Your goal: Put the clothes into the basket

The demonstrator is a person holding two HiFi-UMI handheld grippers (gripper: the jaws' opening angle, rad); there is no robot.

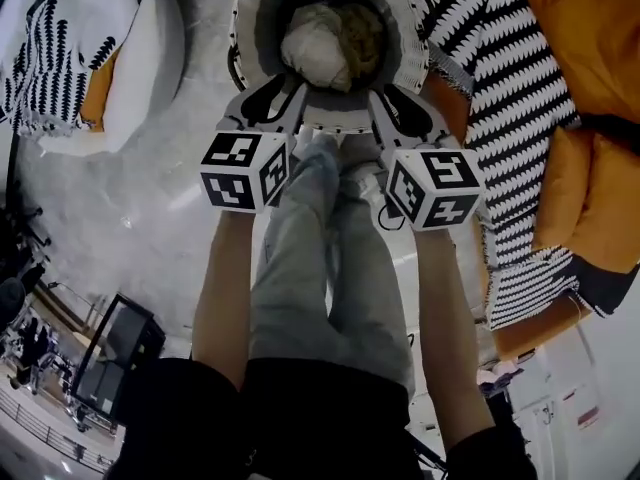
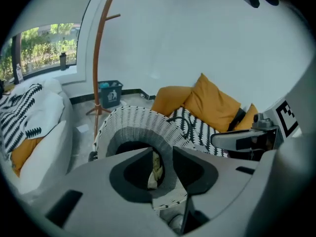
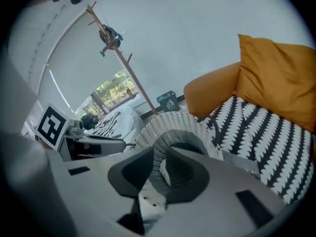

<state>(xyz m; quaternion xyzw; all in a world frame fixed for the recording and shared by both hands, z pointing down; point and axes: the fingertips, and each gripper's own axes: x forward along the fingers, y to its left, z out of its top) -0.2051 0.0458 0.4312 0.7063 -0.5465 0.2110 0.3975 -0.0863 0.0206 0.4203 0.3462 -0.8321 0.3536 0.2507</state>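
Head view, looking steeply down: a round woven basket (image 1: 262, 13), white with black flecks, stands on the pale floor (image 1: 150, 198). Inside it lie the clothes (image 1: 330, 46), a cream and tan bundle. They are bunched into a roundish lump near the middle of the basket's bottom. The lump has no clear long axis and no end that points anywhere.

Both tools hang side by side over the basket's near rim, angled downwards, so the clothes sit just beyond and below their tips. The left tool (image 1: 275, 98) is at the near-left part of the rim and the right tool (image 1: 398, 103) at the near-right part. Their marker cubes (image 1: 245, 171) are close together above the person's grey-trousered legs (image 1: 320, 268).

In the left gripper view the left tool (image 2: 163, 152) has its jaws moderately apart with nothing gripped. Through the gap a strip of the clothes (image 2: 157, 169) shows against the dark inside of the basket (image 2: 143, 120).

In the right gripper view the right tool (image 3: 159, 154) has its jaws apart by a narrower slot and also holds nothing. The basket (image 3: 173, 125) wall fills the view through the gap.

Around the basket, a black-and-white patterned throw (image 1: 500, 88) and orange cushions (image 2: 212, 102) lie to the person's right. A wooden coat stand (image 2: 98, 48) and a small bin (image 2: 109, 94) stand by the far wall.
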